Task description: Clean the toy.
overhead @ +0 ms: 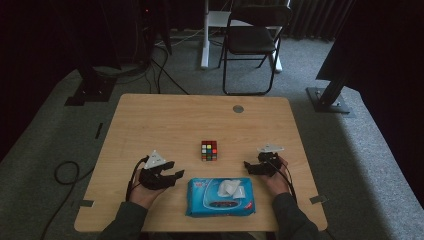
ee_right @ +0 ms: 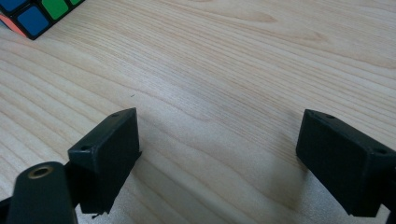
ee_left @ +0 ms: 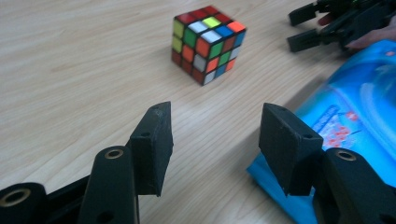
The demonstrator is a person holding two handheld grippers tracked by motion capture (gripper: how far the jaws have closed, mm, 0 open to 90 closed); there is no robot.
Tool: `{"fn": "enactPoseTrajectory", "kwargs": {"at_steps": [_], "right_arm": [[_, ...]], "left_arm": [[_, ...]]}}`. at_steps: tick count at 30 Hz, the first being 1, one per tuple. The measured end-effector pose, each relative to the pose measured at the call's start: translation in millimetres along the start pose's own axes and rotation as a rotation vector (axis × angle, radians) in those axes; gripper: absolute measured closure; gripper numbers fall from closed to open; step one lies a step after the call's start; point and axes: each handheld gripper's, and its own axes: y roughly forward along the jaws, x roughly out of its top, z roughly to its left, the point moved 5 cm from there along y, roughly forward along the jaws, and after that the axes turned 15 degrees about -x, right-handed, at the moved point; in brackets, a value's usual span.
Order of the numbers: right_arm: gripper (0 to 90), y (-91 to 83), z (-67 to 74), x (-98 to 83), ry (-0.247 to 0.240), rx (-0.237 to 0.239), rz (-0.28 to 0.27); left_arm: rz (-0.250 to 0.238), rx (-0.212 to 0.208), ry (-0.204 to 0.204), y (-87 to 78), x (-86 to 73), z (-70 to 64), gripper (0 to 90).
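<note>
A scrambled colour cube stands near the middle of the wooden table. In front of it, at the near edge, lies a blue pack of wet wipes with its white flap lifted. My left gripper hovers left of the pack, open and empty, aimed toward the cube. Right of the pack my right gripper is low over bare wood, open, with nothing between its jaws. A corner of the cube shows at the right gripper view's top left. The right gripper also appears far off in the left gripper view.
A small grey disc is set into the table's far side. Beyond the table stands a black folding chair on grey carpet. Dark stands flank the table, and a cable loops on the floor at left.
</note>
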Motion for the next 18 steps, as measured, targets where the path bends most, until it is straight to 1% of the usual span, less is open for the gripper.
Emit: {"fn": "enactPoseTrajectory", "kwargs": {"at_steps": [2, 3, 8, 12, 13, 18], "right_arm": [[12.9, 0.0, 0.0, 0.0, 0.000, 0.000, -0.001], [13.0, 0.0, 0.0, 0.0, 0.000, 0.000, -0.001], [13.0, -0.3, 0.2, -0.2, 0.002, 0.000, 0.000], [13.0, -0.3, 0.2, -0.2, 0.002, 0.000, -0.001], [13.0, -0.3, 0.2, -0.2, 0.002, 0.000, -0.001], [13.0, -0.3, 0.2, -0.2, 0.002, 0.000, -0.001]], "left_arm": [[0.001, -0.006, 0.007, 0.4, 1.4, -2.1, 45.0], [0.002, -0.020, 0.017, 1.3, 3.8, -6.2, 45.0], [0.001, -0.052, 0.045, 3.8, 10.0, -18.2, 45.0], [0.002, -0.086, 0.074, 4.9, 16.3, -28.2, 45.0], [0.004, -0.093, 0.084, 4.8, 18.1, -30.4, 44.9], [-0.001, -0.117, 0.110, 6.0, 24.9, -39.1, 44.5]]}}
